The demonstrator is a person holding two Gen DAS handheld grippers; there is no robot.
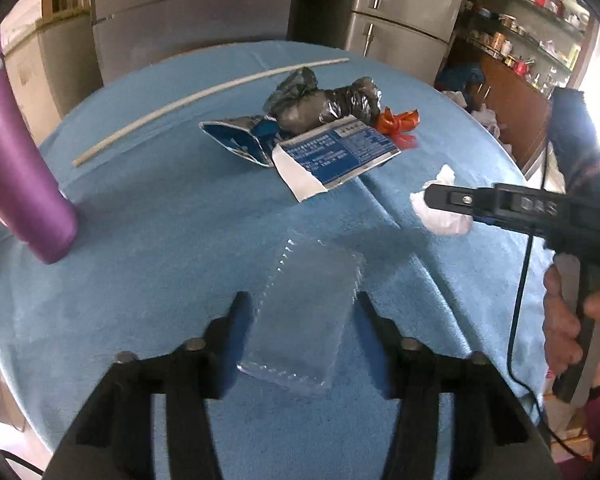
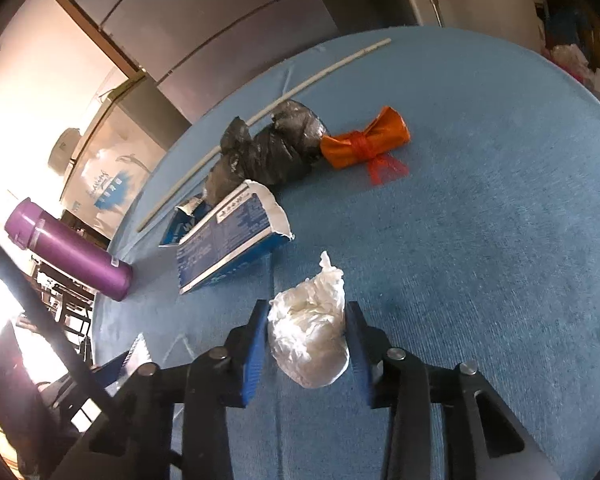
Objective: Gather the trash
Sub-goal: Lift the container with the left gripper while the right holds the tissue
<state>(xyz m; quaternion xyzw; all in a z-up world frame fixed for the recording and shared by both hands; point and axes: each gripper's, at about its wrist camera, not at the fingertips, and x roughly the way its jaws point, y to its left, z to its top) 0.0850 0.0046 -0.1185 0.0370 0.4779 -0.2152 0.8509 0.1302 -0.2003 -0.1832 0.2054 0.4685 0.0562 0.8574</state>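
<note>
A clear plastic container (image 1: 300, 332) lies on the blue table (image 1: 160, 240) between the fingers of my left gripper (image 1: 302, 308), and the pads meet its two long sides. My right gripper (image 2: 306, 316) is shut on a crumpled white plastic wad (image 2: 308, 340) that rests on the cloth. In the left wrist view the right gripper (image 1: 432, 196) reaches in from the right over the same wad (image 1: 444, 220), held by a hand (image 1: 560, 320). Further back lie a torn blue-and-white carton (image 1: 332, 156), a black plastic bag (image 1: 320, 104) and a tied orange wrapper (image 1: 396, 124).
A purple flask (image 1: 16, 184) stands at the table's left edge. A long white stick (image 1: 200, 96) lies across the far side. Grey cabinets and a fridge (image 1: 404, 8) stand behind the table, with cluttered shelves (image 1: 532, 20) at the right.
</note>
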